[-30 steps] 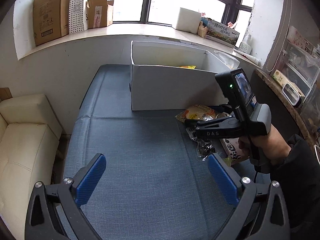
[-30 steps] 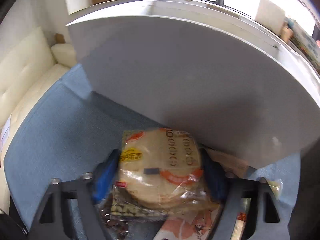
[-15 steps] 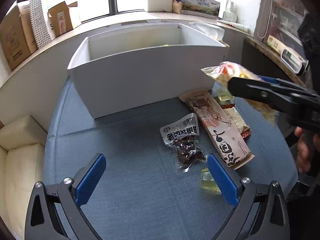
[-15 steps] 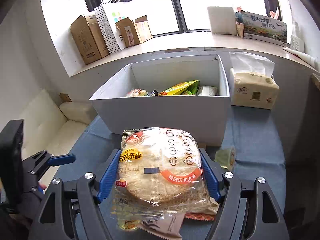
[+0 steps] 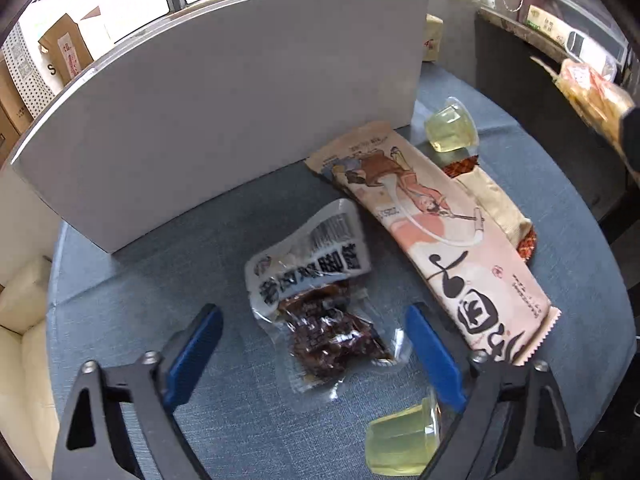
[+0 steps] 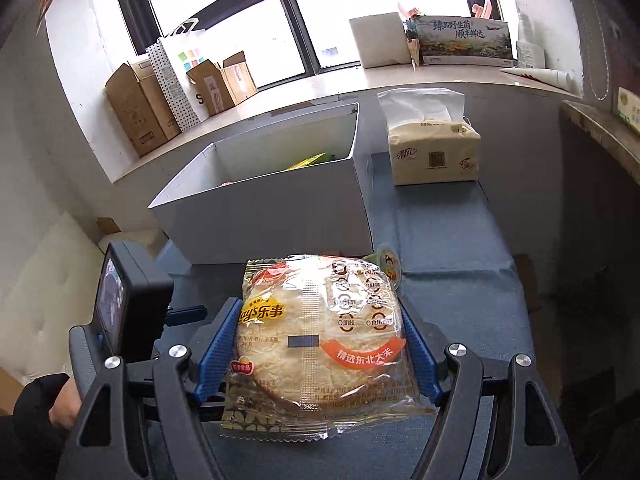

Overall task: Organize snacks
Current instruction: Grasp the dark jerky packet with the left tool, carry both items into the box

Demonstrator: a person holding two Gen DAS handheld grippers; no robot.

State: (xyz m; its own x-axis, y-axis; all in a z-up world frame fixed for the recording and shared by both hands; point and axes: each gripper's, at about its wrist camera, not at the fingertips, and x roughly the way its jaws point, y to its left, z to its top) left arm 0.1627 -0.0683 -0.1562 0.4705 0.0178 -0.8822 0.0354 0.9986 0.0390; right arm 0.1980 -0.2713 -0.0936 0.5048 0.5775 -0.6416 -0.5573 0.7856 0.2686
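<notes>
My right gripper [image 6: 318, 344] is shut on a round rice-cracker packet [image 6: 320, 340] and holds it above the blue table, in front of the white box [image 6: 272, 208]. The box holds several snacks. My left gripper [image 5: 316, 344] is open, low over a clear packet of dark meat snack [image 5: 320, 304], one finger on each side. A long pink snack bar [image 5: 436, 236] lies to its right over a beige packet [image 5: 496, 204]. One jelly cup [image 5: 400, 440] sits by my right finger, another [image 5: 452, 128] near the box corner.
The white box wall [image 5: 224, 120] stands close ahead in the left wrist view. A tissue pack [image 6: 434, 152] sits right of the box. Cardboard boxes [image 6: 140, 112] line the windowsill. A cream sofa [image 6: 44, 300] is at the left. The left gripper's body [image 6: 128, 304] is beside the packet.
My left gripper has dropped down and forward over the meat snack packet. My right gripper has pulled back and up with the rice-cracker packet, farther from the box.
</notes>
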